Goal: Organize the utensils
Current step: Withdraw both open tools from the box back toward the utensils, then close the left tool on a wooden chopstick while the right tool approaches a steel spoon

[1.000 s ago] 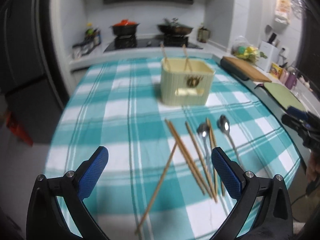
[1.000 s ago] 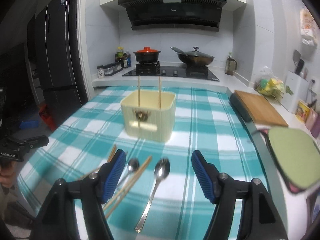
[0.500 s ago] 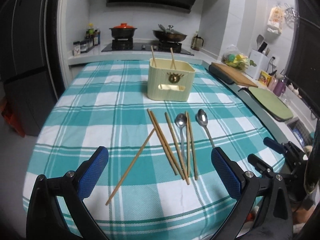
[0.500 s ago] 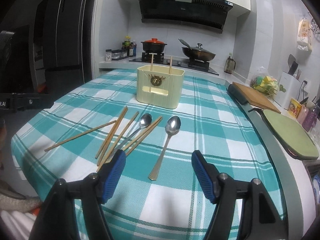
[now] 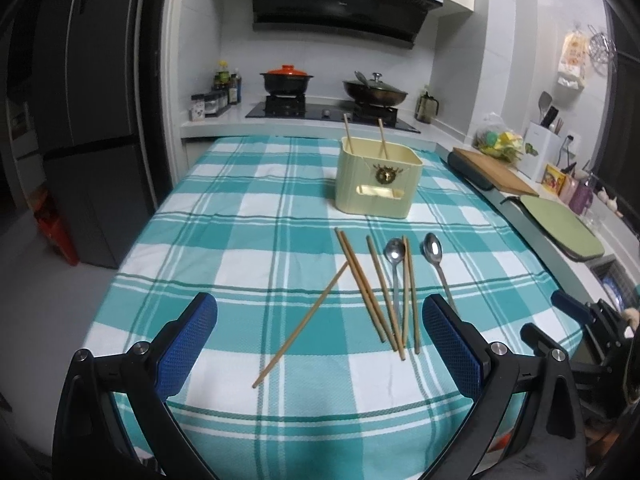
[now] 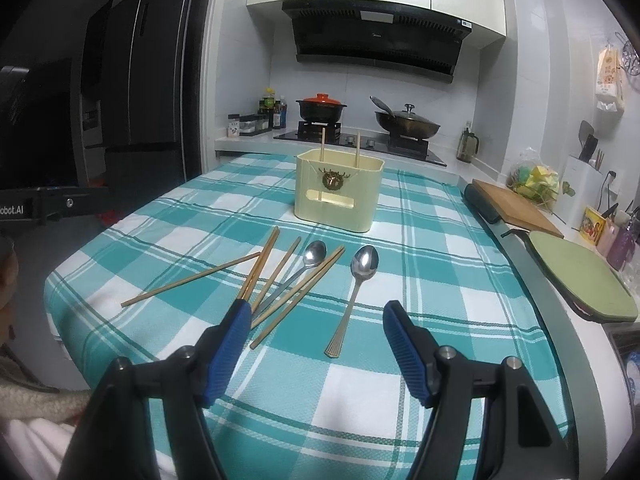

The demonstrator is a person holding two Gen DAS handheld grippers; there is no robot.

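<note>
From the left wrist camera, the left gripper [image 5: 320, 322] hangs over the near part of a table draped in a woven teal-and-white checked tablecloth [image 5: 248, 216]. Its jaws stand wide apart with nothing between them, the blue pads [image 5: 188, 344] finely dimpled against black plastic arms. On the cloth ahead lie slim wooden chopsticks [image 5: 362, 280] in a loose fan, one stray chopstick [image 5: 302, 326] angled off to the left with its far tip by the fan. Two shiny metal spoons rest among them: the left spoon [image 5: 394, 252] tucked between sticks, the right spoon [image 5: 434, 250] just beside the bundle. Further back stands a cream ribbed plastic utensil holder [image 5: 378, 178], boxy with rounded corners, with two chopsticks upright inside it. The right gripper [image 5: 576, 312] pokes in at the right edge.

From the right wrist camera, the right gripper [image 6: 316, 320] is likewise spread open and empty, its ridged blue pads [image 6: 404, 344] hovering above the cloth [image 6: 440, 264]. The right spoon [image 6: 362, 272] lies between the jaws' line, its fluted handle pointing toward the camera. The chopsticks [image 6: 296, 280] and the left spoon [image 6: 312, 254] lie by the left pad, the holder [image 6: 338, 196] beyond. A wooden cutting board [image 6: 516, 204] and a green mat [image 6: 576, 272] sit on the counter to the right.
</note>
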